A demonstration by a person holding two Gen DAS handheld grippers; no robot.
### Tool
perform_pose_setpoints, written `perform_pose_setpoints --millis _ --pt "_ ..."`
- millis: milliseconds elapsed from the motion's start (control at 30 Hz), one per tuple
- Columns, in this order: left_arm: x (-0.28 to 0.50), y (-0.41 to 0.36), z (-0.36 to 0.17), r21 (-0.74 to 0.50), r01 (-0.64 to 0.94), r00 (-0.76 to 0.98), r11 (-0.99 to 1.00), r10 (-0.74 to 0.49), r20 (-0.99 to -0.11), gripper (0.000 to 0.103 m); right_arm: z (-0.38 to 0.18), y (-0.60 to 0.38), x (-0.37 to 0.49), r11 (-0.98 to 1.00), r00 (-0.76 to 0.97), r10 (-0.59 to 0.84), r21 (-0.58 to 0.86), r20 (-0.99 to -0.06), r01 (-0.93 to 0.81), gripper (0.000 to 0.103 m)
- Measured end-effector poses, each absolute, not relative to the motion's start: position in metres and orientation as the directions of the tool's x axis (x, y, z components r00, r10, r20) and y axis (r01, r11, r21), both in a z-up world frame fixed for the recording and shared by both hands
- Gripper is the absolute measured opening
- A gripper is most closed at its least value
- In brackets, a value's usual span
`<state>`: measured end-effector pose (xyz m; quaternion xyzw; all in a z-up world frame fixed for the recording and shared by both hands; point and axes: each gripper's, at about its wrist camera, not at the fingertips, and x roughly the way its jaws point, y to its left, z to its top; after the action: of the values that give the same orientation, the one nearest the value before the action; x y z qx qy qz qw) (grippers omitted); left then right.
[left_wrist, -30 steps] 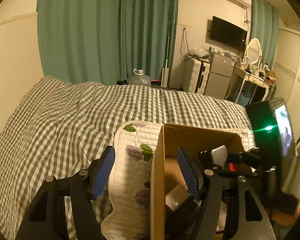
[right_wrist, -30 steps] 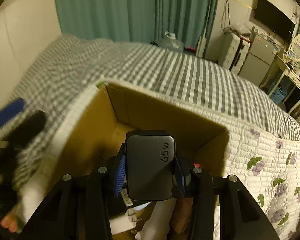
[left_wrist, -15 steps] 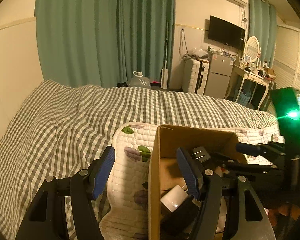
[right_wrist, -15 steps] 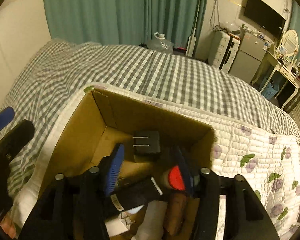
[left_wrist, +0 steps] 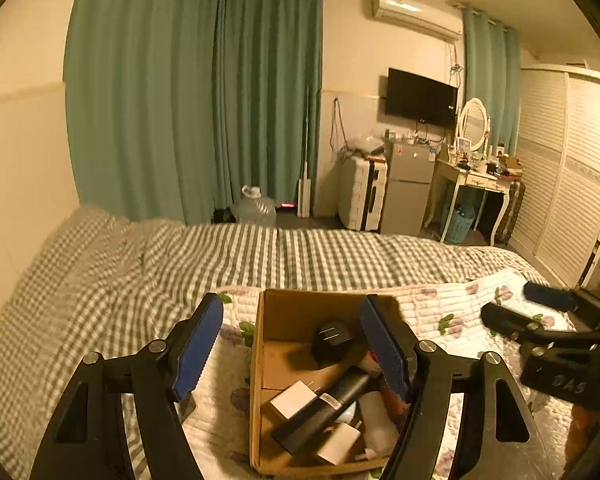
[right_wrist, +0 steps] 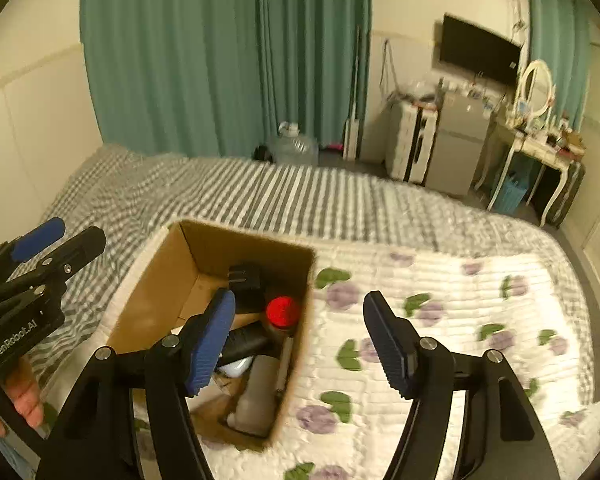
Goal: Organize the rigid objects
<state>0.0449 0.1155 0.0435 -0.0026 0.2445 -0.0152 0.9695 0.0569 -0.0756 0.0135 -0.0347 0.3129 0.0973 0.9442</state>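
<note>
- Left gripper [left_wrist: 290,346], fingers wide and empty, hovers over the box's near-left wall.
- Cardboard box [left_wrist: 256,360] on the bed's quilt [right_wrist: 440,320] holds chargers, a black charger [left_wrist: 332,342] on top.
- Right gripper [right_wrist: 300,340], fingers wide and empty, straddles the right wall; a low pass could likely tip the box.

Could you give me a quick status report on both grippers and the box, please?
Left gripper open, empty. Right gripper open, empty. Black charger lies inside cardboard box among other items. Nothing blocking the box opening.
</note>
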Motion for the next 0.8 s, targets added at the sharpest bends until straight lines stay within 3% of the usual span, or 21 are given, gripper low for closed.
perform_pose_setpoints --millis 233,367,633,800 --pt "-0.013 0.092 0.080 0.030 0.008 0.937 1.000 0.003 -0.350 0.077 0.063 -0.101 -0.010 0.987 0.877 0.147 0.008 -0.458 -0.161 0.091" --pt "-0.038 0.086 0.087 0.015 -0.016 0.946 1.000 0.021 -0.324 0.077 0.074 -0.116 -0.043 0.989 0.903 0.148 0.053 -0.404 -0.138 0.102" --pt "-0.073 0.078 0.070 0.031 -0.041 0.957 0.999 0.048 -0.287 0.077 0.063 -0.127 -0.092 0.990 0.938 0.131 0.090 -0.320 -0.108 0.103" --pt "-0.085 0.073 0.045 0.059 -0.013 0.945 0.998 0.031 -0.326 0.077 0.046 -0.131 -0.108 0.994 0.957 0.089 0.093 -0.276 -0.065 0.103"
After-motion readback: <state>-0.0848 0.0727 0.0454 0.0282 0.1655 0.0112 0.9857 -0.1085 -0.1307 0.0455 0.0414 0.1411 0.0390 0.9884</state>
